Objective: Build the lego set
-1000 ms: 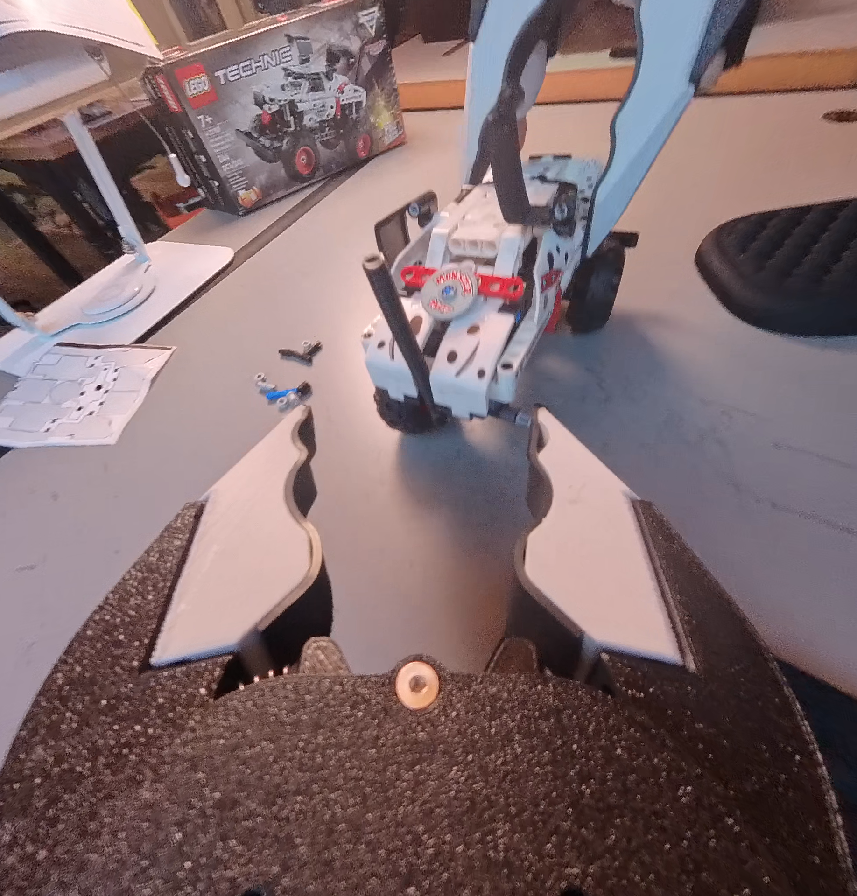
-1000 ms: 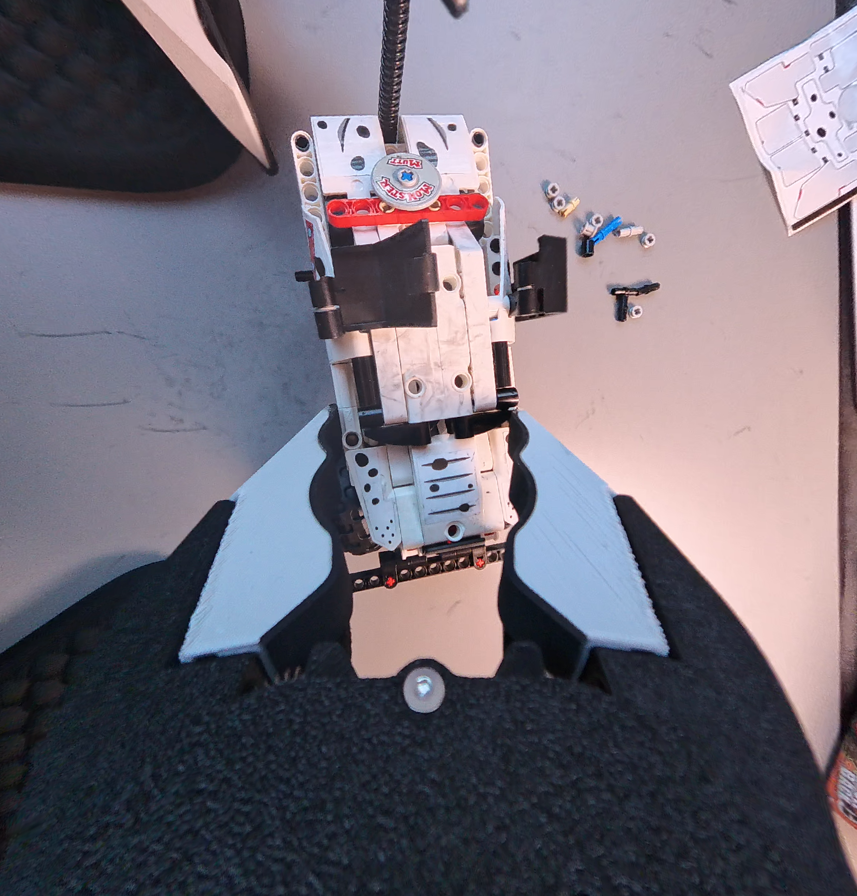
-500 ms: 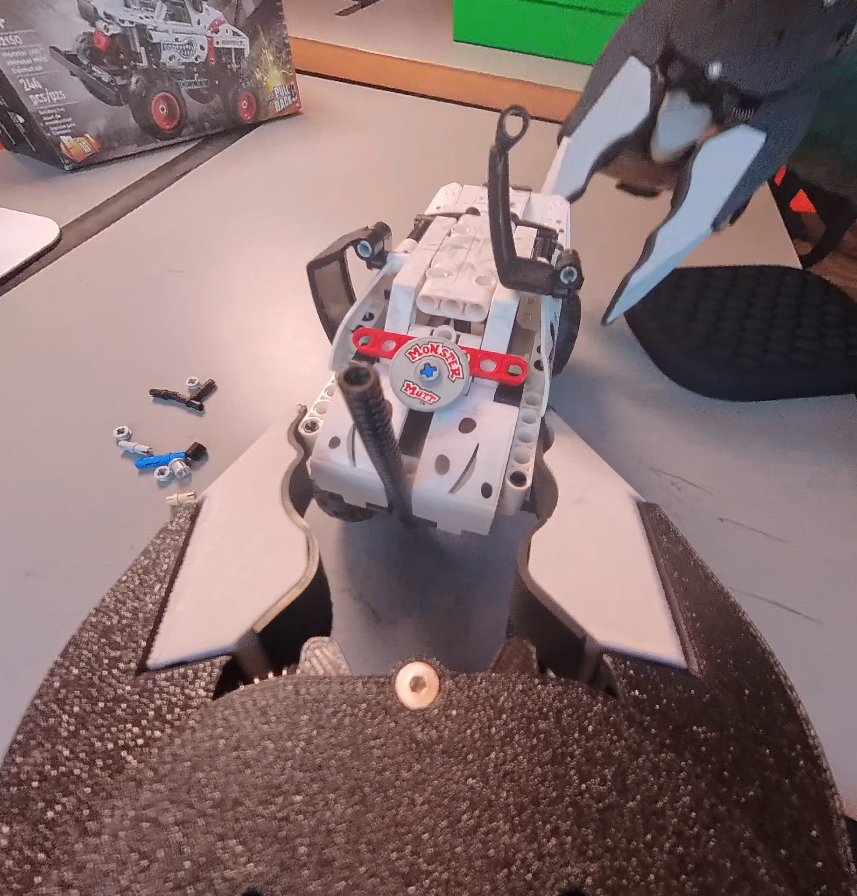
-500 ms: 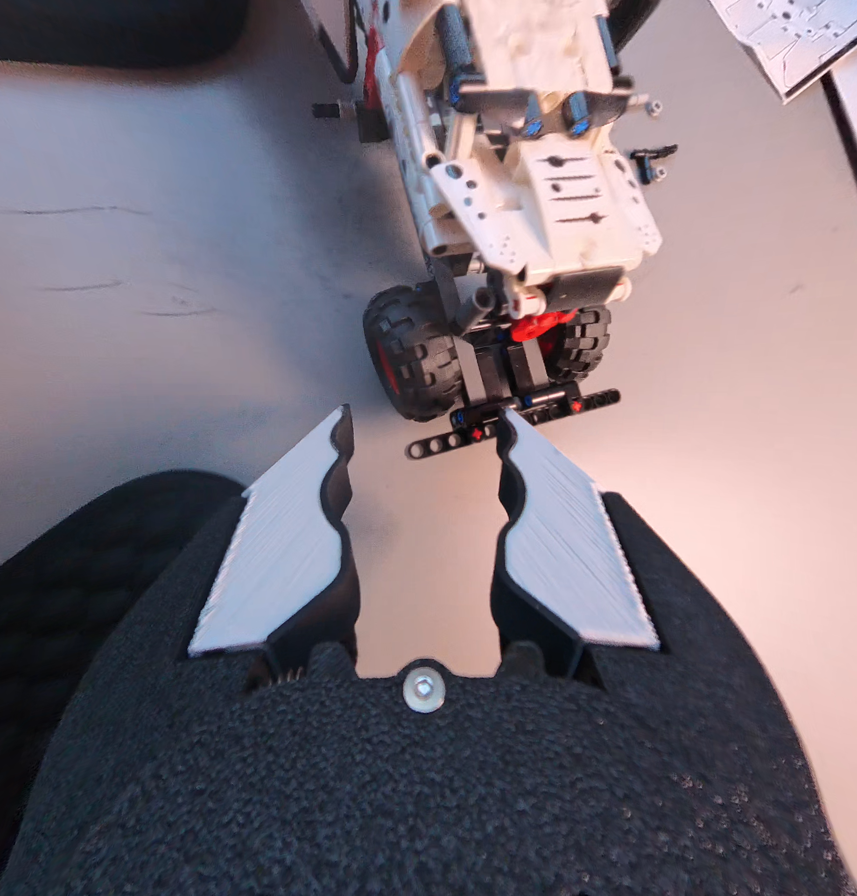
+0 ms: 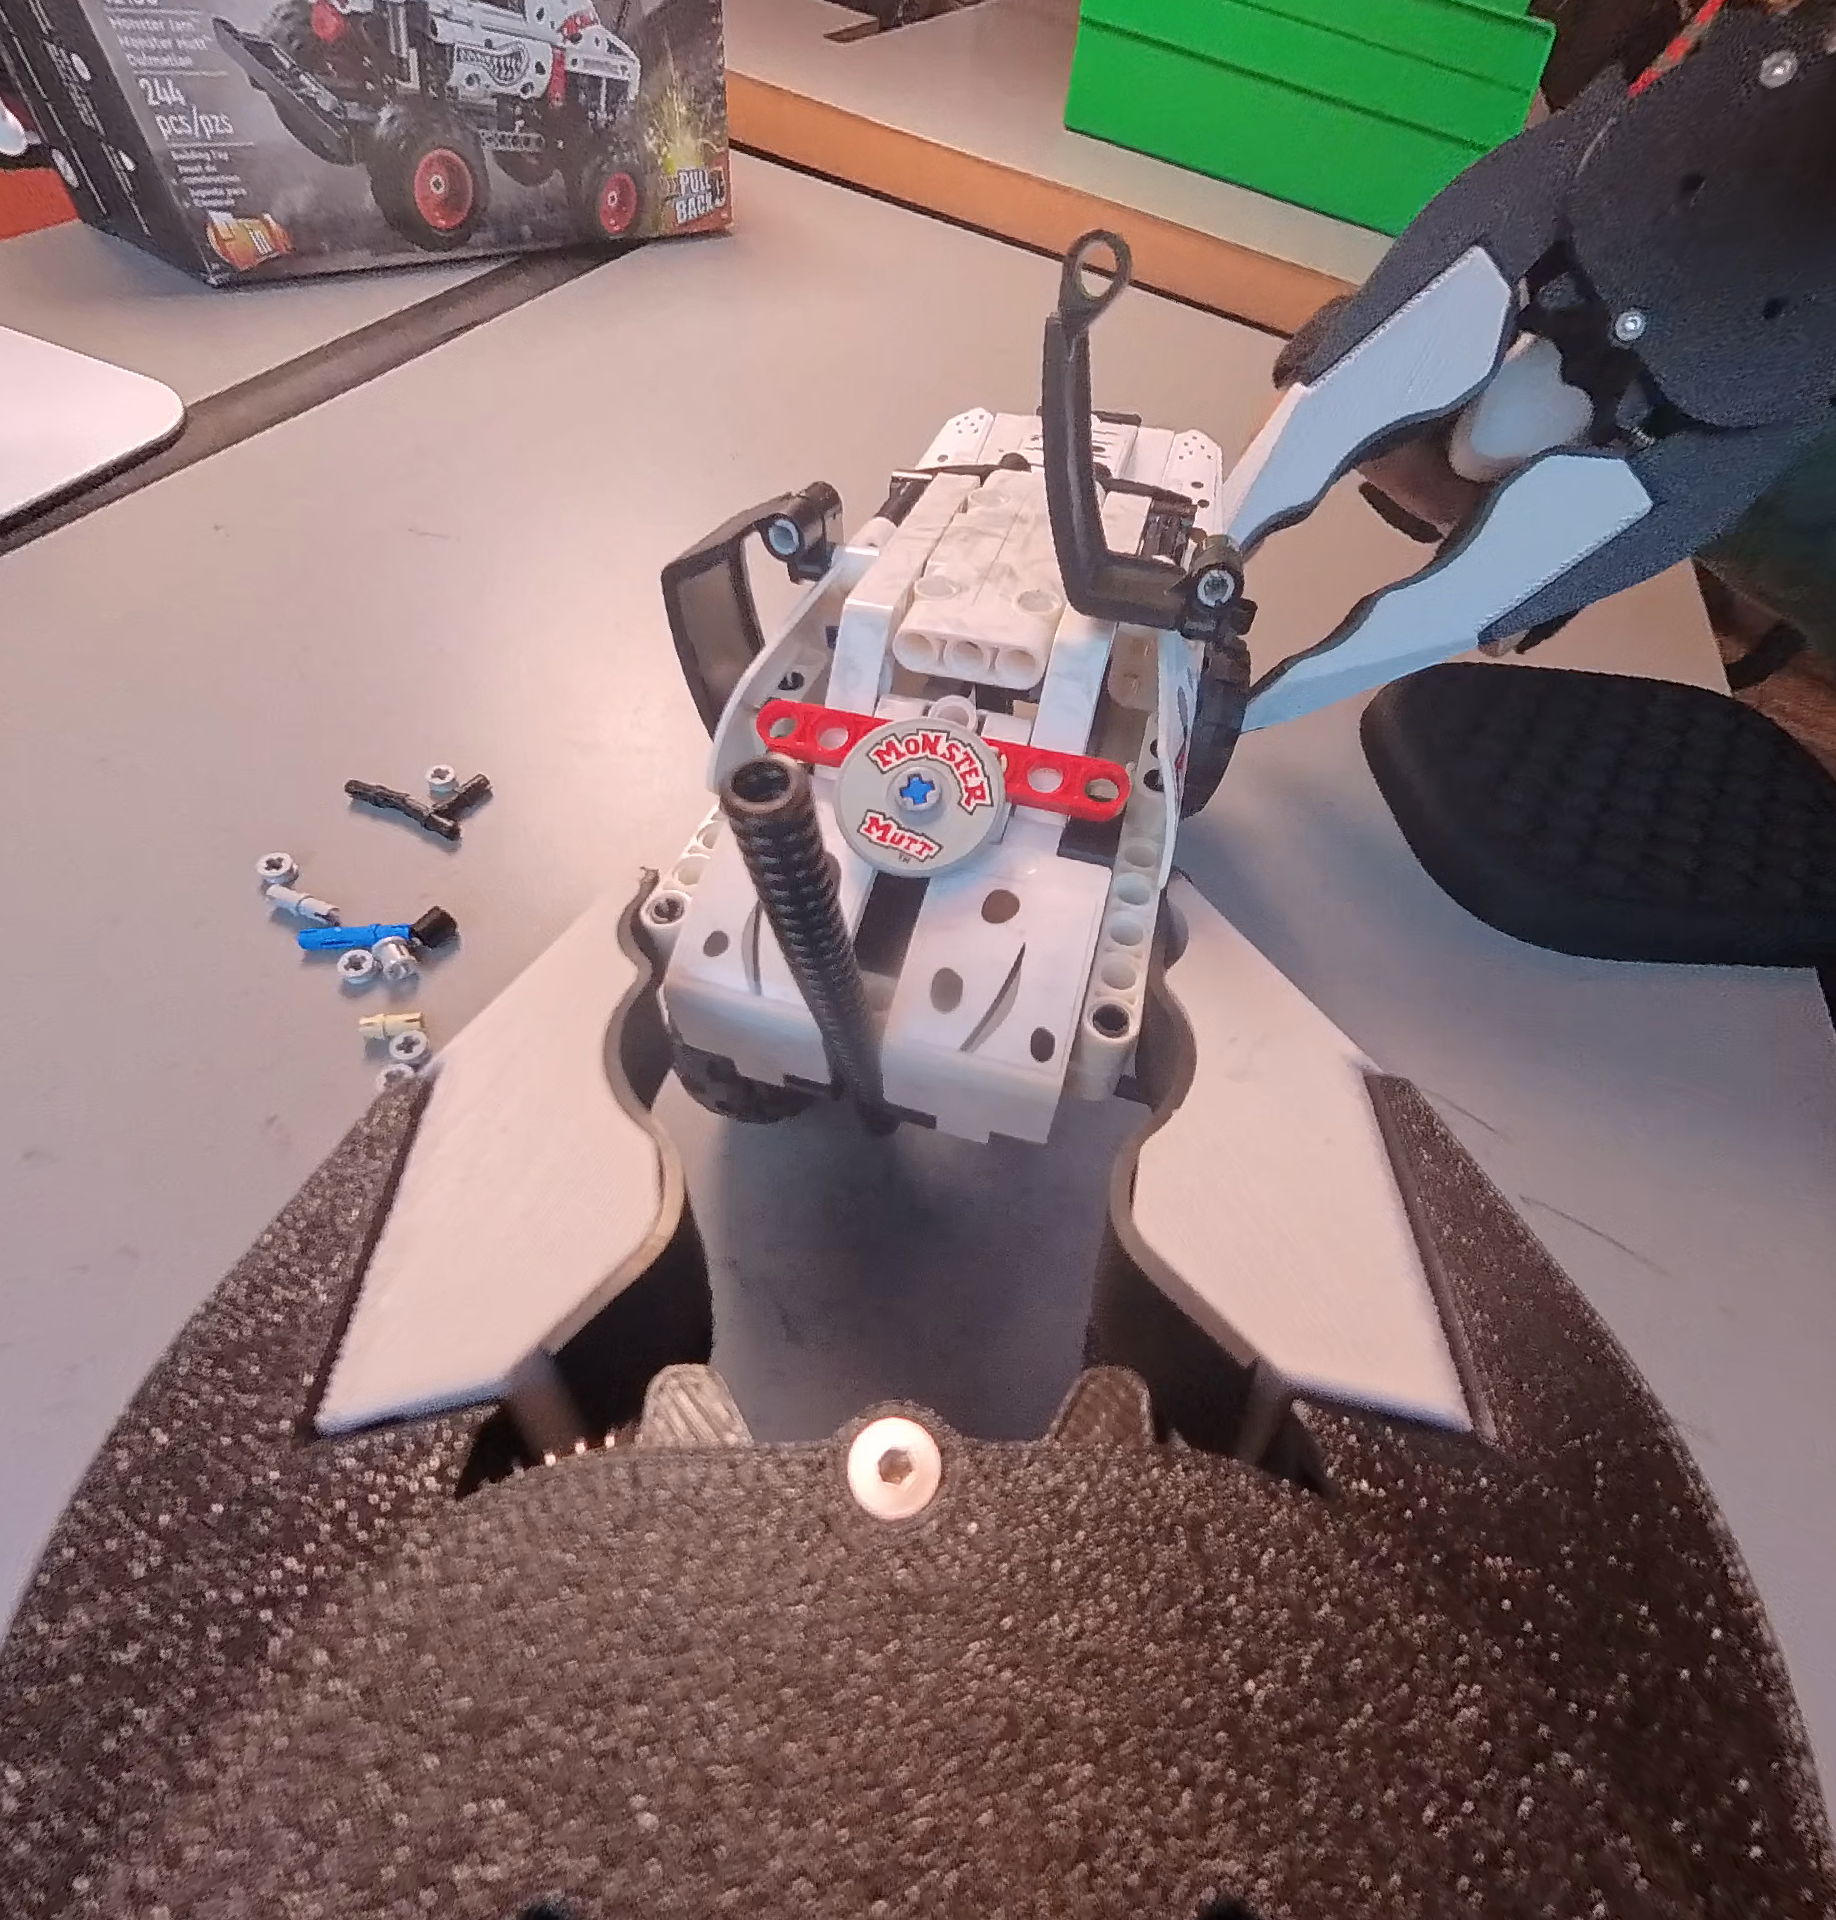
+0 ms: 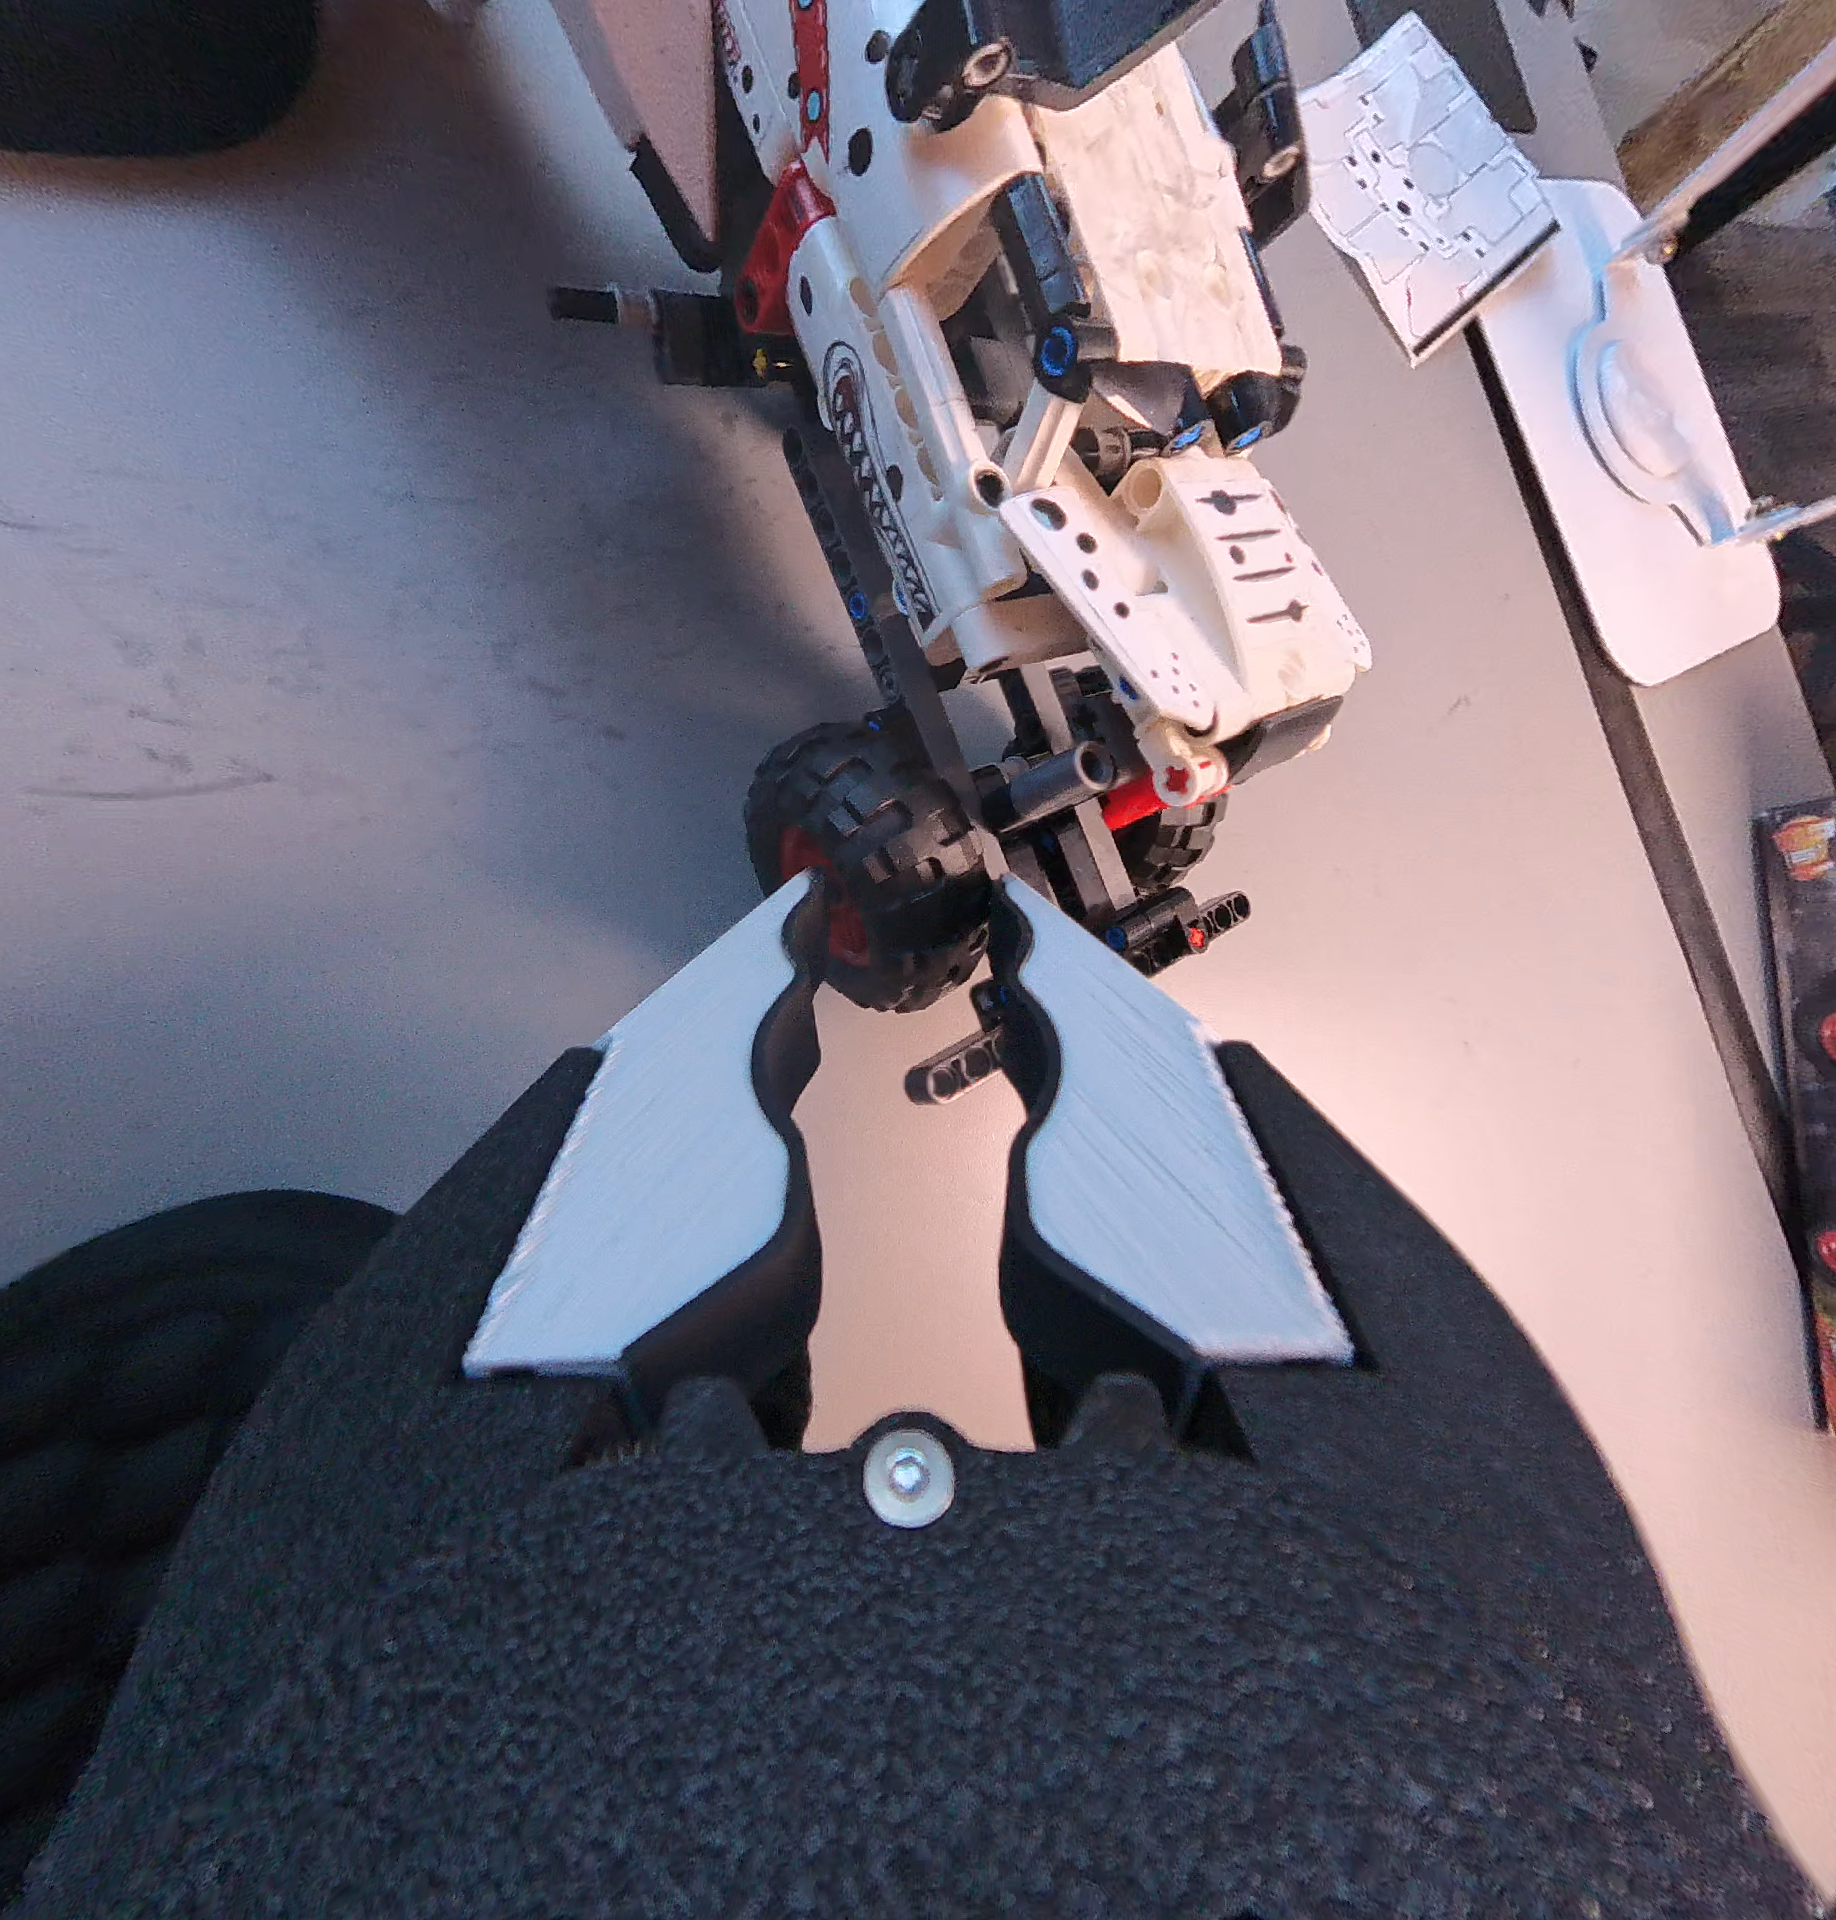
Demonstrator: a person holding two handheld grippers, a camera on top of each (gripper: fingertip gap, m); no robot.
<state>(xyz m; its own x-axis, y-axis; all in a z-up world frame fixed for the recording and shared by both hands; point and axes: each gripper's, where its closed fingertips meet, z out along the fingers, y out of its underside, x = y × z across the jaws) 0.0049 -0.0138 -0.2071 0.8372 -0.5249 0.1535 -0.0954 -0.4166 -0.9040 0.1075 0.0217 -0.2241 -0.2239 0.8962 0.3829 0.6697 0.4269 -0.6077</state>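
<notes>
Now that the right gripper (image 6: 903, 899) let go of the hood & dropped to a front wheel, left gripper (image 5: 903, 925) has the truck (image 5: 945, 790) by its rear, on the table (image 5: 270, 644); both spread, prob a regrip.

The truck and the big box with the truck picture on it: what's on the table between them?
Nothing. In the left wrist view, only bare grey table lies between the truck and the box.
</notes>
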